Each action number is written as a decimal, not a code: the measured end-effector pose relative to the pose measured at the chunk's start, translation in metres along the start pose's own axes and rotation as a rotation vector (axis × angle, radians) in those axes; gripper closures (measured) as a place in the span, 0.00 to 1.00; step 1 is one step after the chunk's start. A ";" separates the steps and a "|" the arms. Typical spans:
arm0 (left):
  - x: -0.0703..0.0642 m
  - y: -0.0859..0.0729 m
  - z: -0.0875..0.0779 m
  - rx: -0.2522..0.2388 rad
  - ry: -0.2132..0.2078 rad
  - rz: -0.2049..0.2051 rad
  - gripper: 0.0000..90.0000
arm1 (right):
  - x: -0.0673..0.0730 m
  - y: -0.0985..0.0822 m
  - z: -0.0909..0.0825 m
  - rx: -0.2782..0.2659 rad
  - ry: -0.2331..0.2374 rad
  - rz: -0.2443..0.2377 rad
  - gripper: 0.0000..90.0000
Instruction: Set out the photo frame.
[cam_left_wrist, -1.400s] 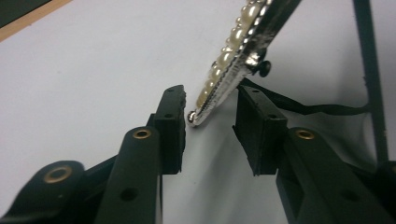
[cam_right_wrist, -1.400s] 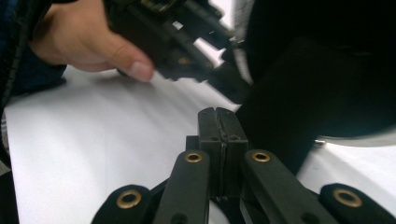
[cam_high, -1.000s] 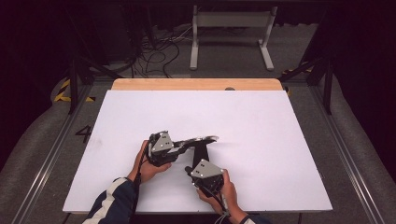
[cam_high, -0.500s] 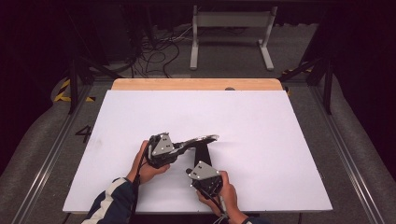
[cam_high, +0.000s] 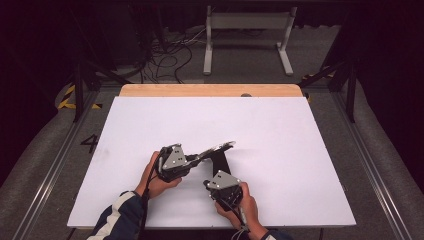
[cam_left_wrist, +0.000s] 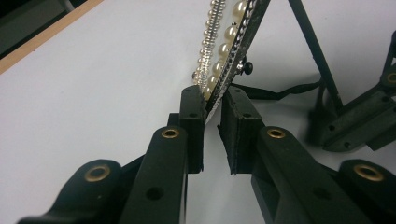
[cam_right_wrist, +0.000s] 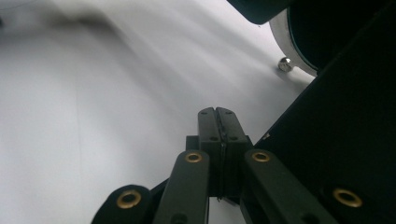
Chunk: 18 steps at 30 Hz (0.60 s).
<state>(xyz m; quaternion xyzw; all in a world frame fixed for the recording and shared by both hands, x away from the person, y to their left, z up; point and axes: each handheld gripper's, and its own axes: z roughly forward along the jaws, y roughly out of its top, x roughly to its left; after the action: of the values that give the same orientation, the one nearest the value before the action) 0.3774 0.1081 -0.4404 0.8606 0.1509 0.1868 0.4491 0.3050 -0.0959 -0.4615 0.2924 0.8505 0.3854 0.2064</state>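
White worktop (cam_high: 300, 150) carries a pearl-trimmed frame (cam_left_wrist: 229, 42) near its front middle; left gripper (cam_left_wrist: 212, 100) jaws, just closing, pinch its edge, while right gripper (cam_right_wrist: 217, 114) jaws sit clenched, empty, beside its black stand (cam_right_wrist: 336, 140)

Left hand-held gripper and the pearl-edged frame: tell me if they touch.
Touching. In the left gripper view the left hand-held gripper has both pads on the pearl-edged frame rim.

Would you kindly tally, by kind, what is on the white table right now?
Pearl-edged frame with a black stand: 1
Handheld grippers, left gripper and right gripper: 2
Total: 3
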 end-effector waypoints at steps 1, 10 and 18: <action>0.000 0.000 0.000 0.000 0.000 0.000 0.88 | 0.000 0.000 0.000 0.000 0.000 0.000 1.00; -0.003 0.001 0.001 0.004 -0.005 0.008 0.88 | -0.013 -0.004 -0.003 0.012 0.015 0.038 1.00; -0.005 0.001 0.003 -0.011 -0.009 -0.010 0.88 | -0.022 -0.007 -0.006 0.015 0.033 0.049 1.00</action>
<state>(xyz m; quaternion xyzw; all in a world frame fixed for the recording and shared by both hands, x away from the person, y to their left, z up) 0.3747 0.1032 -0.4418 0.8582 0.1521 0.1817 0.4554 0.3154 -0.1174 -0.4599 0.3081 0.8493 0.3888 0.1807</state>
